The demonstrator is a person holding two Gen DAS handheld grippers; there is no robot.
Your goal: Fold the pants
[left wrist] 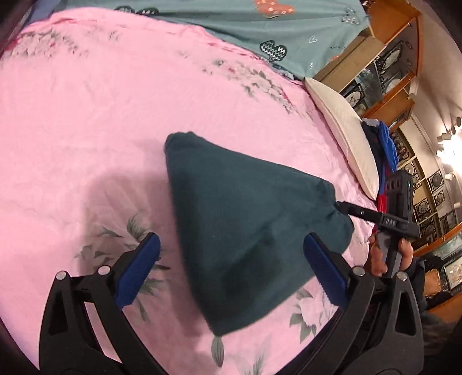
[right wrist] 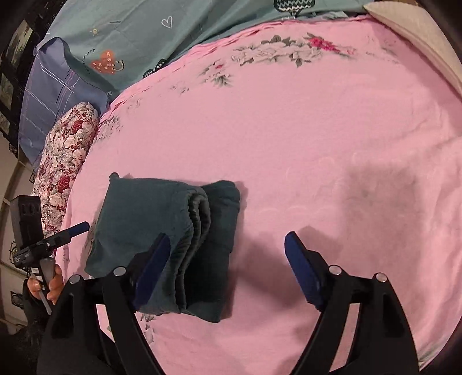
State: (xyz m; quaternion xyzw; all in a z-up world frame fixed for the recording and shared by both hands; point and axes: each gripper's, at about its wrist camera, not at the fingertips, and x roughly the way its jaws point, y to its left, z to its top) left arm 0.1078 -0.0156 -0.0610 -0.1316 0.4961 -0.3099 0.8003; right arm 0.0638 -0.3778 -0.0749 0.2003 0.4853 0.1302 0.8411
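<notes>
pants (right wrist: pixel 161 245) folded, dark teal, flat on pink floral bedsheet (right wrist: pixel 288 129). teal quilt (right wrist: pixel 115 26) beyond, white pillow (left wrist: pixel 346 138) and floral bolster (right wrist: pixel 66 155) at edges. left gripper (left wrist: pixel 231 268) and right gripper (right wrist: pixel 228 274) both spread wide, nothing clamped.

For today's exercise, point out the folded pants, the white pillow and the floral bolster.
folded pants (right wrist: pixel 161 230), right wrist view, top layer.
white pillow (left wrist: pixel 346 135), left wrist view, its middle.
floral bolster (right wrist: pixel 66 161), right wrist view, its side.
</notes>
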